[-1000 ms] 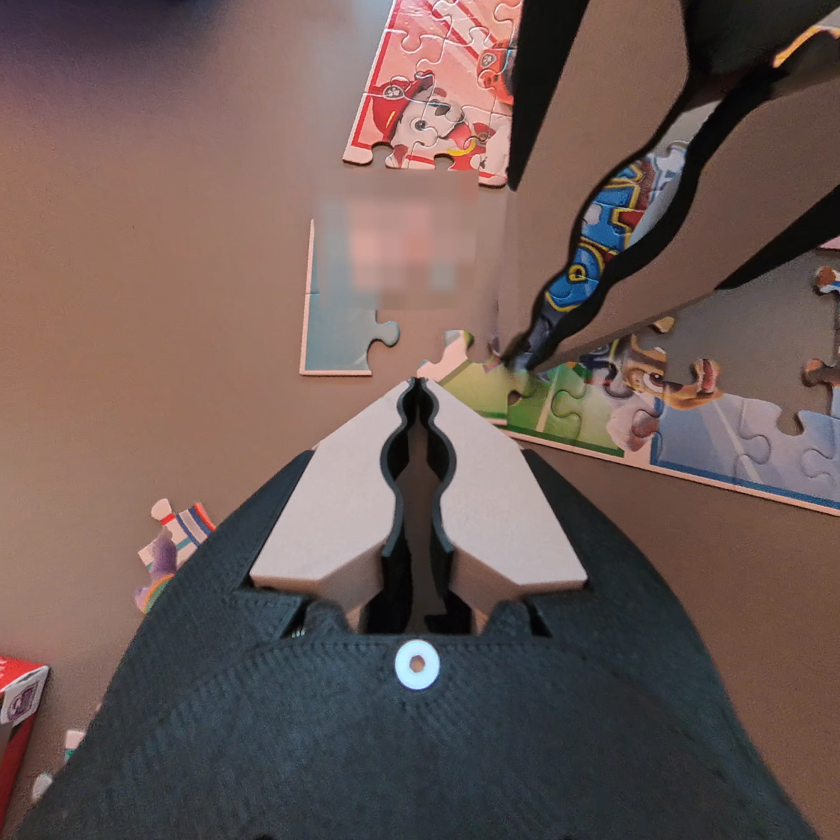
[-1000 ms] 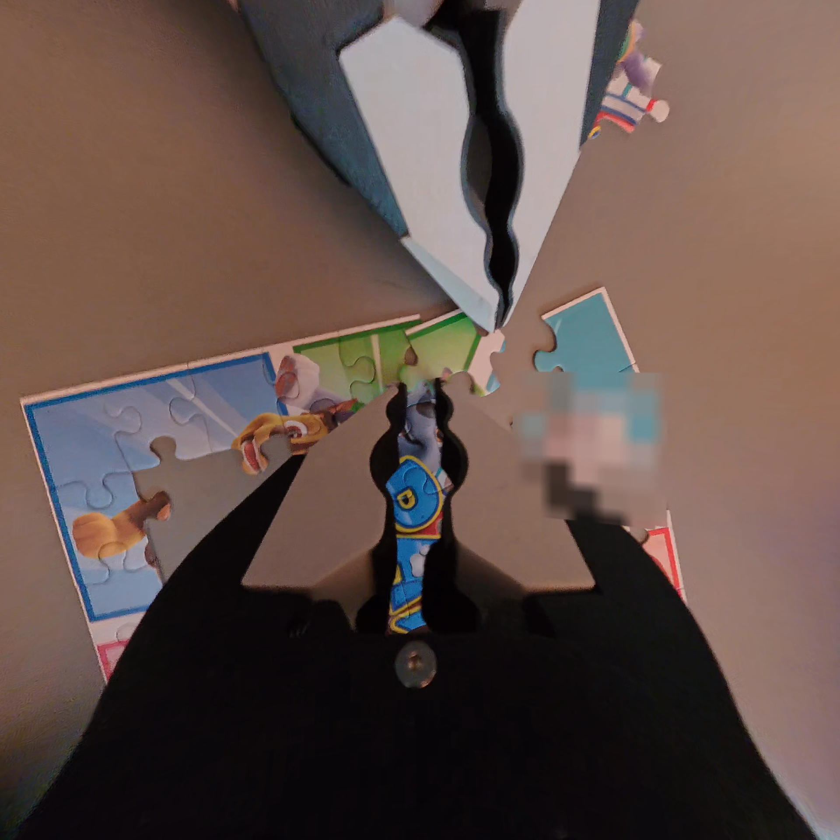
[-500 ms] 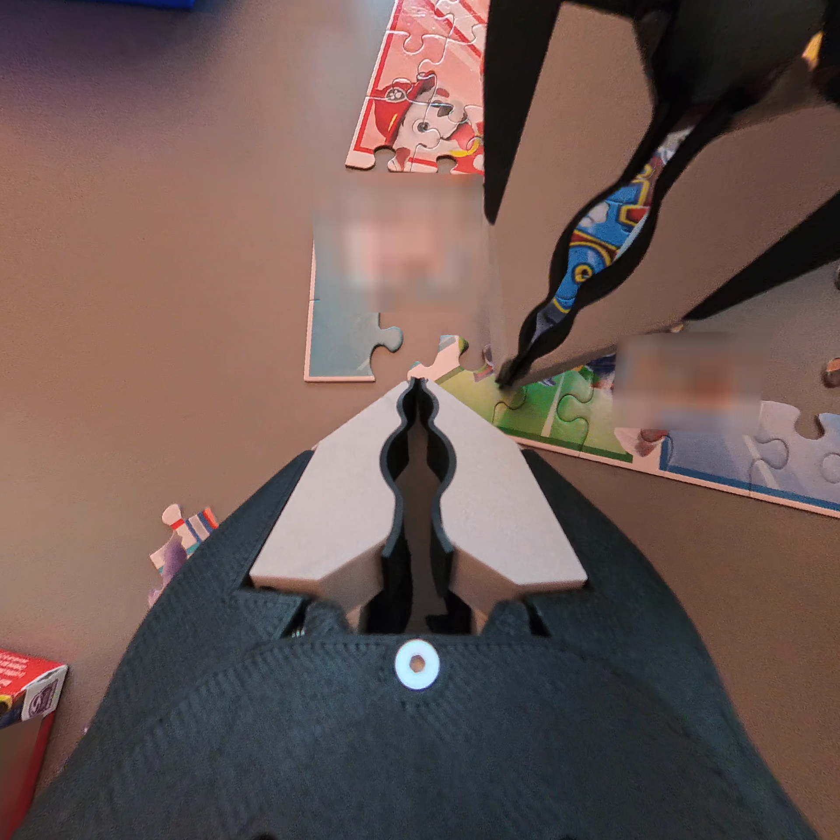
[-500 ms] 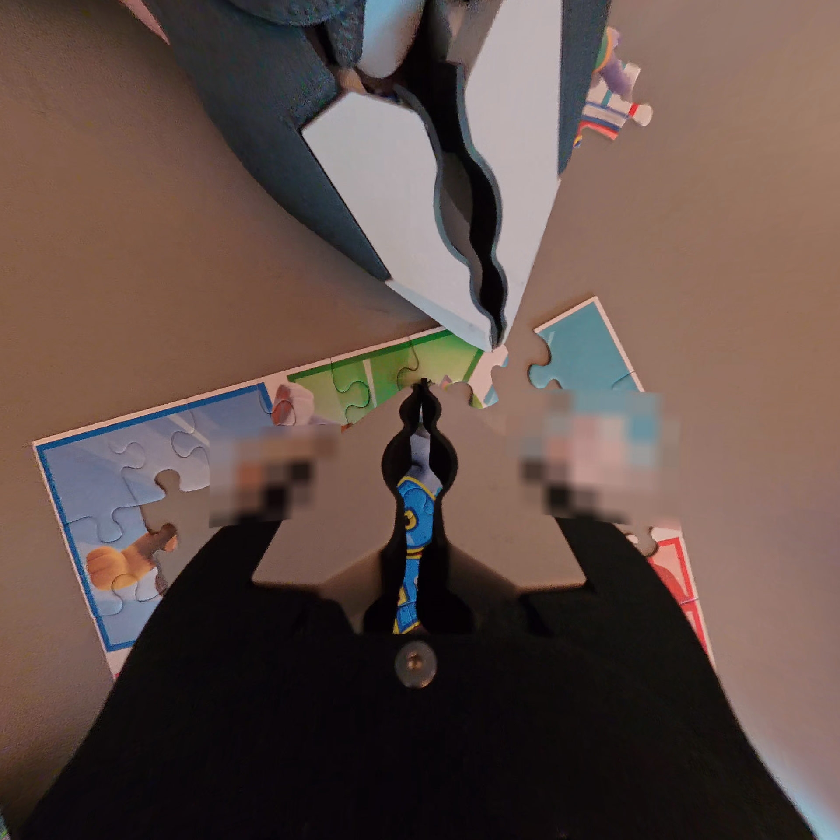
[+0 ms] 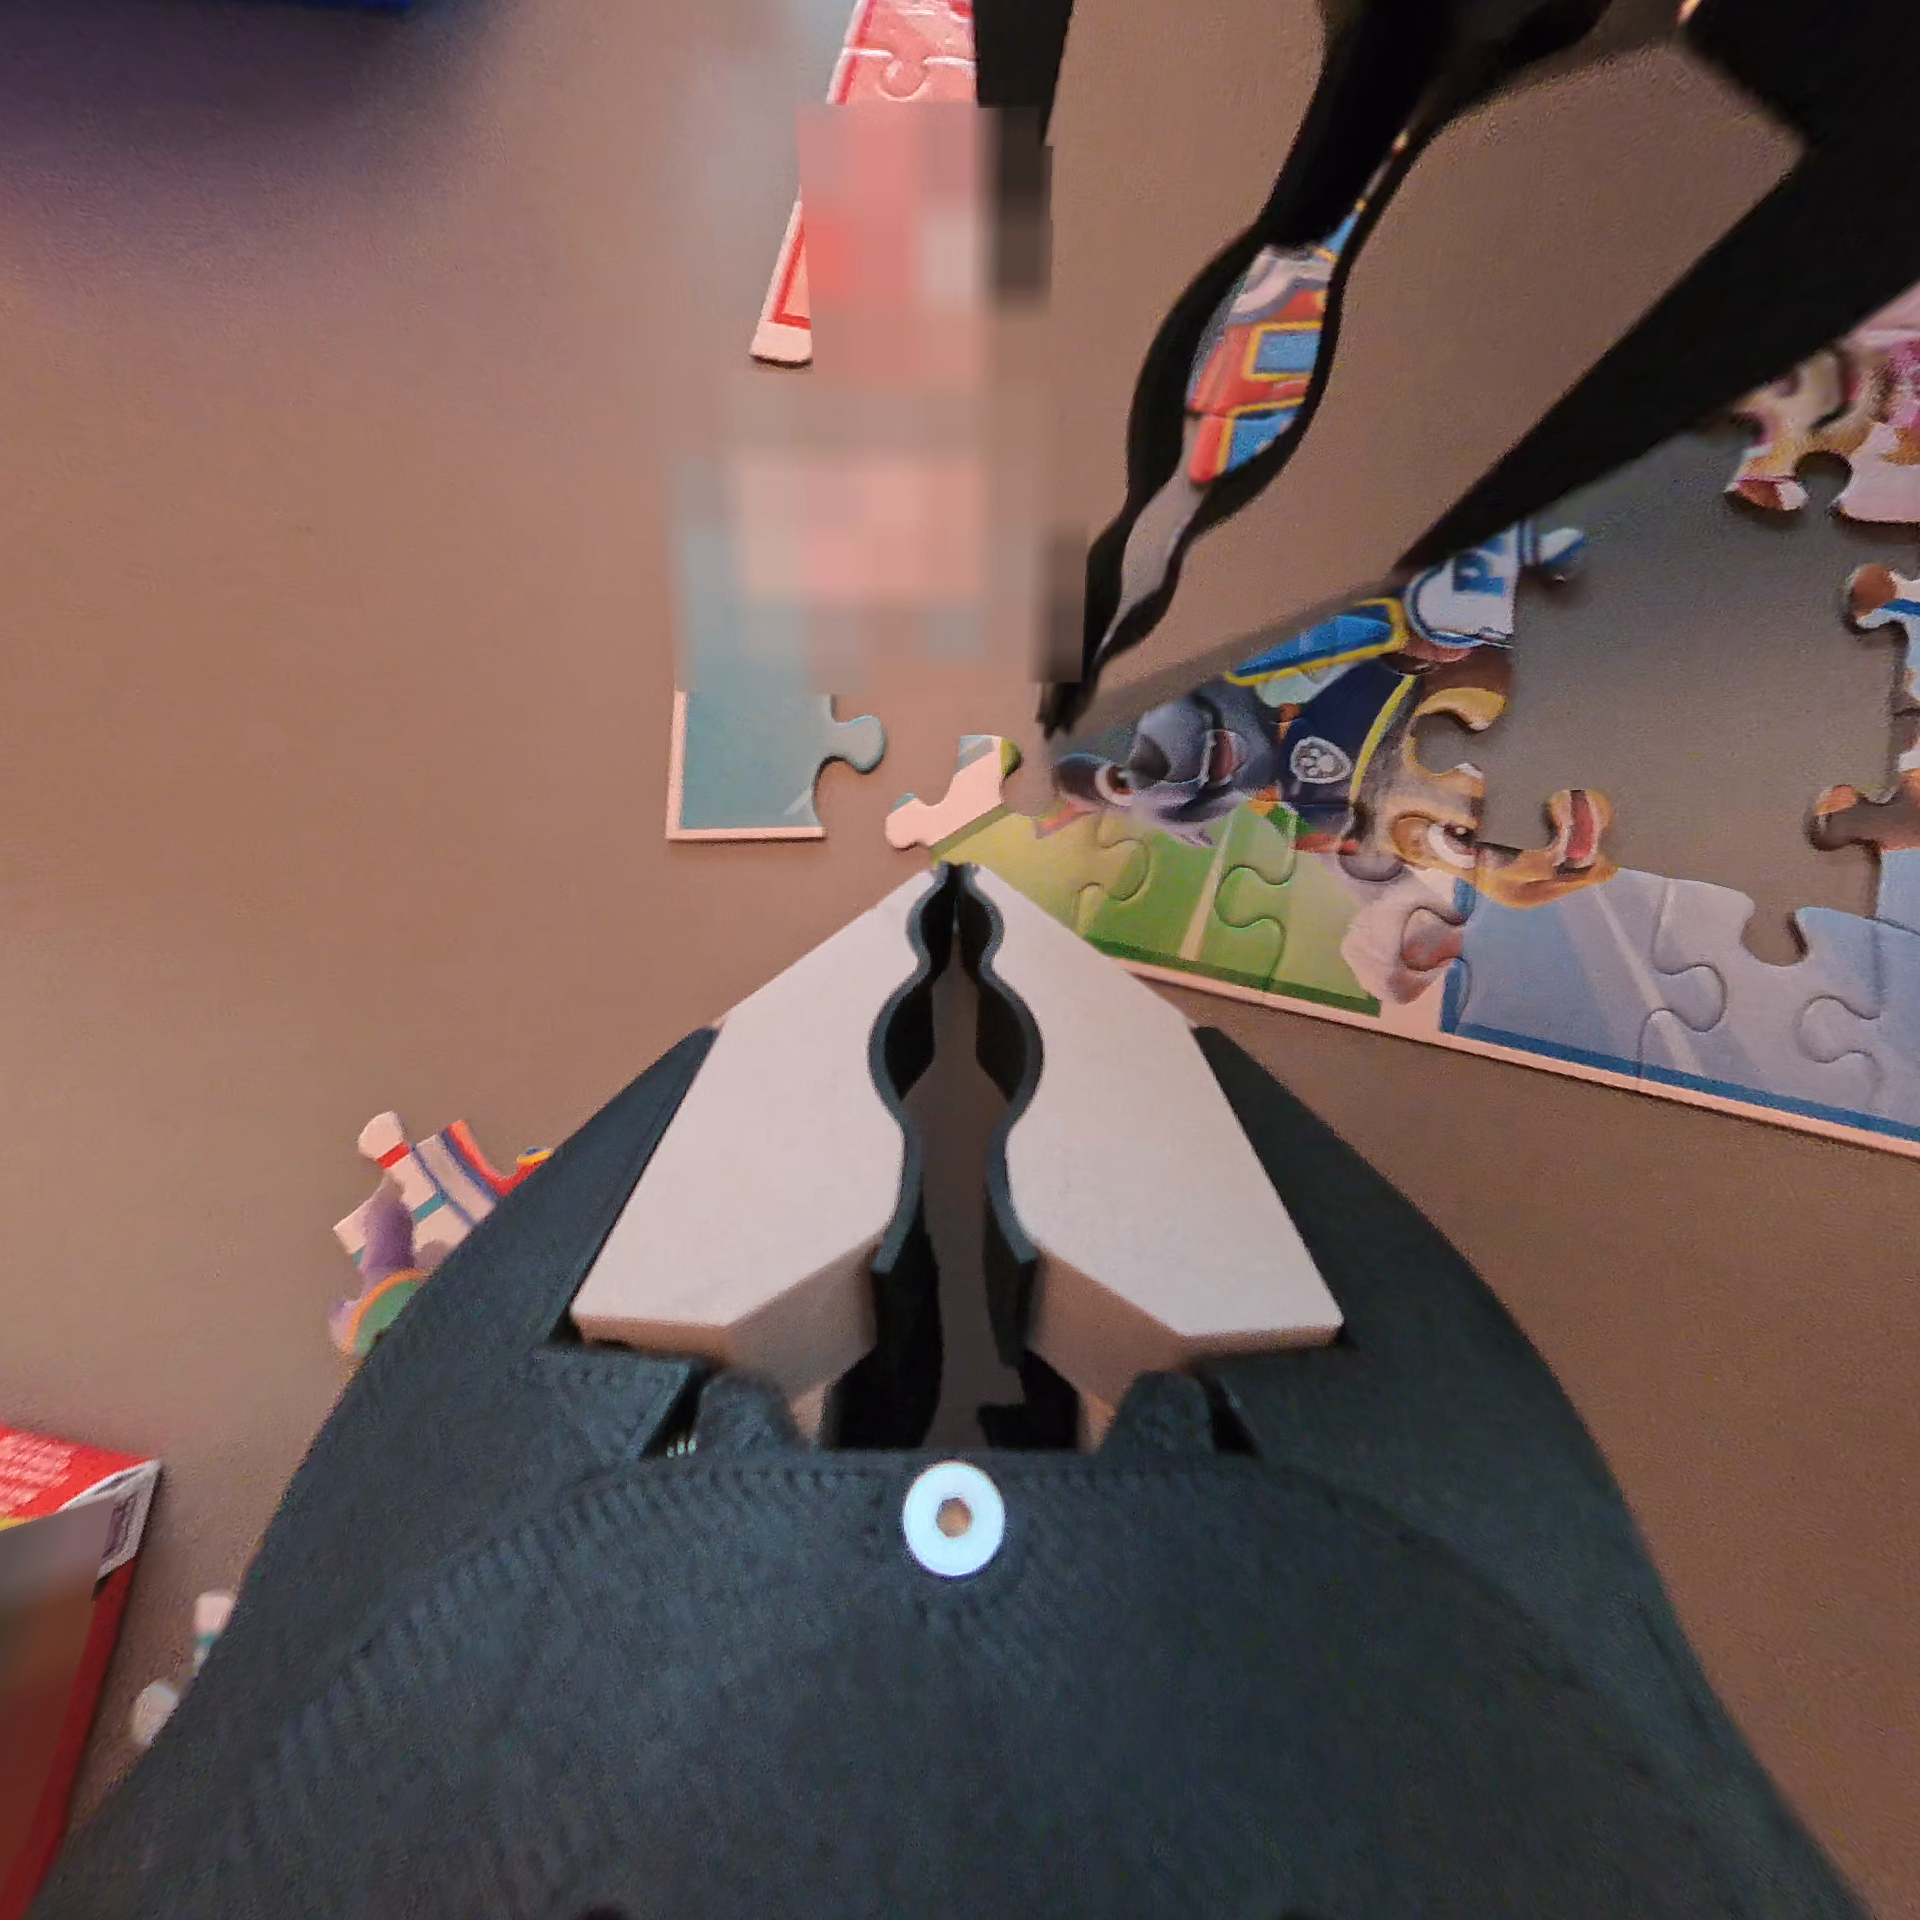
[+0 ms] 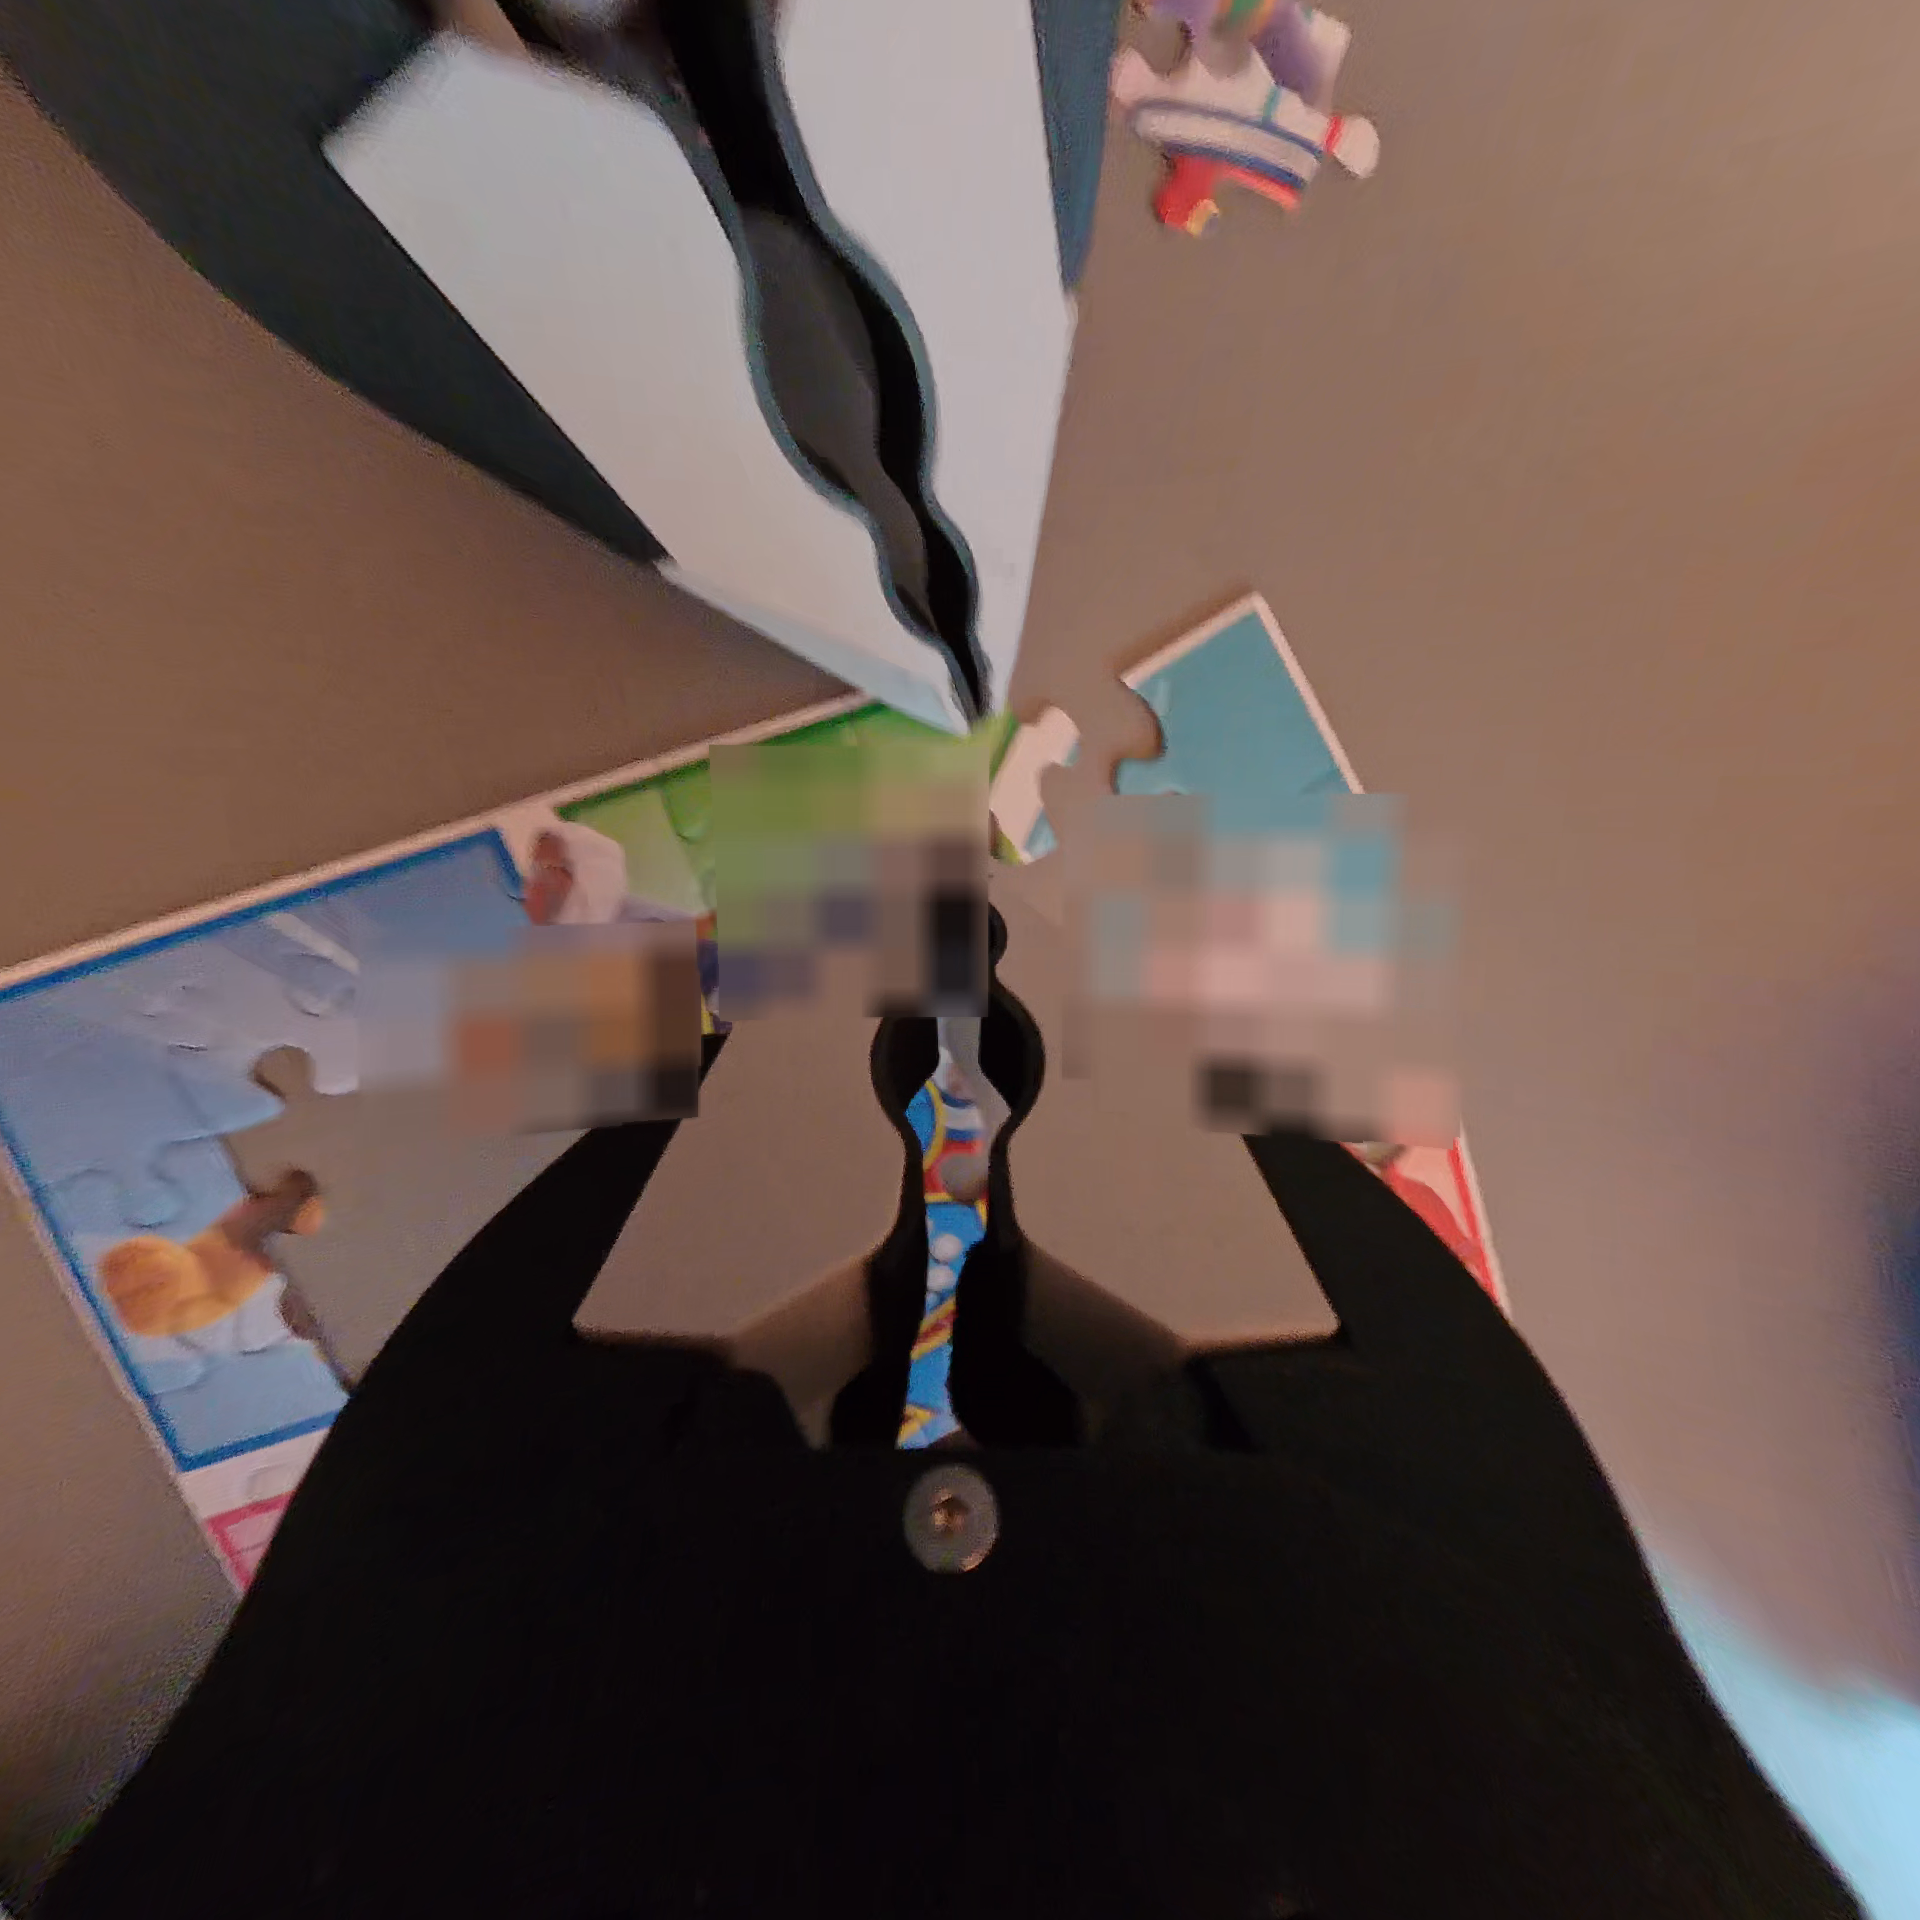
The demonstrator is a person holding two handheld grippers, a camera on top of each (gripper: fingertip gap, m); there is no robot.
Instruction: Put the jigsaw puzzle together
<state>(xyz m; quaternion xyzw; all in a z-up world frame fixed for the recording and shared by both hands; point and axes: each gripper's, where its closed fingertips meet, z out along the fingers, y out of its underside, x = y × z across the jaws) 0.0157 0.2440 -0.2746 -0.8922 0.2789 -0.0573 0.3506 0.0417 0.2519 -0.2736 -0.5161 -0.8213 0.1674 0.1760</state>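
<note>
Below, view by view, on a brown tabletop (image 5: 312,623):

Left wrist view, left gripper (image 5: 951,883): fingers pressed together at the tips, nothing between them, poised at the green corner of the jigsaw puzzle (image 5: 1558,935).
Left wrist view, jigsaw puzzle: partly assembled, flat on the tabletop, running right from the gripper tips, with gaps in its upper part.
Left wrist view, right gripper (image 5: 1060,717): comes down from the upper right, tips closed and touching the puzzle's near corner; nothing visibly pinched.
Left wrist view, teal section (image 5: 748,769): lies apart to the left of the puzzle, its knob facing a white and green piece (image 5: 951,795) at the puzzle's corner.
Left wrist view, loose piece (image 5: 416,1216): multicoloured, on the tabletop left of the gripper body.
Left wrist view, red box (image 5: 62,1579): at the lower left edge.

Right wrist view, right gripper (image 6: 982,914): tips partly under a mosaic patch; fingers stand nearly together over the puzzle.
Right wrist view, left gripper (image 6: 977,707): enters from the top, tips closed on the green corner.
Right wrist view, teal section (image 6: 1236,717): just right of the corner, not joined.
Right wrist view, loose piece (image 6: 1247,114): near the top edge, well apart.
</note>
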